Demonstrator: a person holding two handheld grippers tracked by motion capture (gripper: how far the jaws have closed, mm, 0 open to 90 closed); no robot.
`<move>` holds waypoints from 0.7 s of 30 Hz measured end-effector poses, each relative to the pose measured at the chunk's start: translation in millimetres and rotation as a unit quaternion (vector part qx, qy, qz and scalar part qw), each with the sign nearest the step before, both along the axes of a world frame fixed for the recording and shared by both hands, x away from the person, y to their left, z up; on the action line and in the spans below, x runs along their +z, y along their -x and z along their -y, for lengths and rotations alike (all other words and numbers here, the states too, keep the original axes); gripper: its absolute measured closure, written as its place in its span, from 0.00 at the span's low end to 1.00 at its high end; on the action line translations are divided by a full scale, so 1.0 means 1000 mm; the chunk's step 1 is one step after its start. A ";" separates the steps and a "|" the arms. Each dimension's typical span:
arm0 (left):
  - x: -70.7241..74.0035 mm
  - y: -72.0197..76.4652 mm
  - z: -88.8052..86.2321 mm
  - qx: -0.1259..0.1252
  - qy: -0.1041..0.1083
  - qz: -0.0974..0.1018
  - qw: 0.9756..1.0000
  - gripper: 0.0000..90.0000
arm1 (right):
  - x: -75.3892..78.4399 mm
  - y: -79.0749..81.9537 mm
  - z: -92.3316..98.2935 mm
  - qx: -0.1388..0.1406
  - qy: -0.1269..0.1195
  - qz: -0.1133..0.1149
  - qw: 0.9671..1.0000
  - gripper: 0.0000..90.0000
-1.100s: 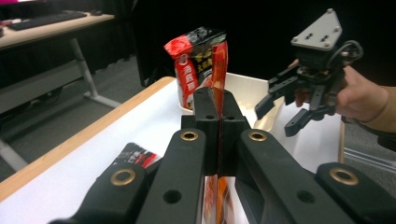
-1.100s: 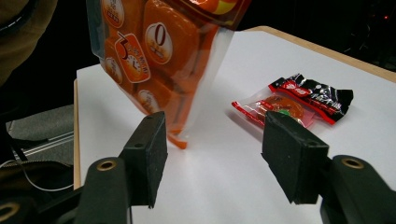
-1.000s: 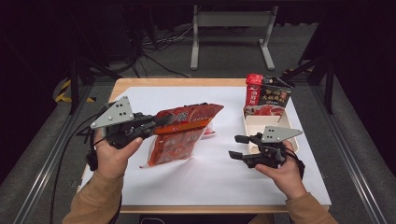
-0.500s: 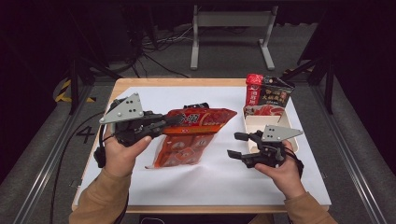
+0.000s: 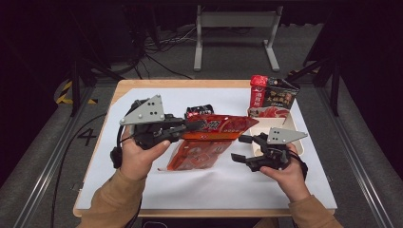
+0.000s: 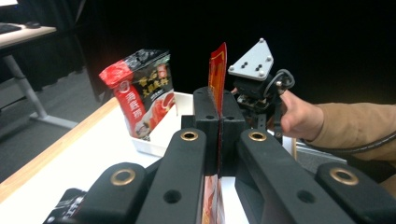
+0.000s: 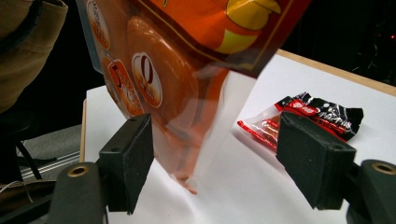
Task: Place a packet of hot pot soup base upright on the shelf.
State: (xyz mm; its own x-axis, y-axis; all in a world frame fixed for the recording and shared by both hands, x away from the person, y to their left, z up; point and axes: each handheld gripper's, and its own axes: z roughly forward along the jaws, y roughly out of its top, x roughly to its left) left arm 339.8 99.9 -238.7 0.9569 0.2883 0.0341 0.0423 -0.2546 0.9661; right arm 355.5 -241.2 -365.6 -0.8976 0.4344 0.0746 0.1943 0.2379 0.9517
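Left gripper clamped on orange snack bag; right gripper wide, nothing held.

Left gripper (image 5: 192,127): jaws pressed flat together on the top edge of the orange bag (image 5: 209,142), which hangs from them, tilted, over the white sheet (image 5: 204,187); in the left gripper view the bag's edge stands up between the closed pads. Right gripper (image 5: 242,148): jaws have just been opening and now stand wide; in its own view the bag's lower corner hangs between the pads without touching either. A small red-and-black packet (image 5: 198,112) lies on the sheet just behind the bag. A white tray (image 5: 294,130) with upright pouches (image 5: 273,92) sits at the table's far right.
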 end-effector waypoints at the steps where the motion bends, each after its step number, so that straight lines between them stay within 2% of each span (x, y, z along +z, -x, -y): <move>1: 0.000 0.000 0.002 -0.002 0.001 0.000 1.000 1.00 | 0.000 0.000 0.000 0.000 0.000 0.002 1.000 0.31; 13: -0.002 0.001 0.016 -0.025 0.006 -0.001 1.000 1.00 | 0.000 0.002 -0.004 0.013 -0.006 0.016 1.000 0.28; 21: -0.002 0.001 0.020 -0.035 0.013 -0.001 0.999 1.00 | -0.001 0.002 -0.004 0.018 -0.029 0.022 0.999 0.28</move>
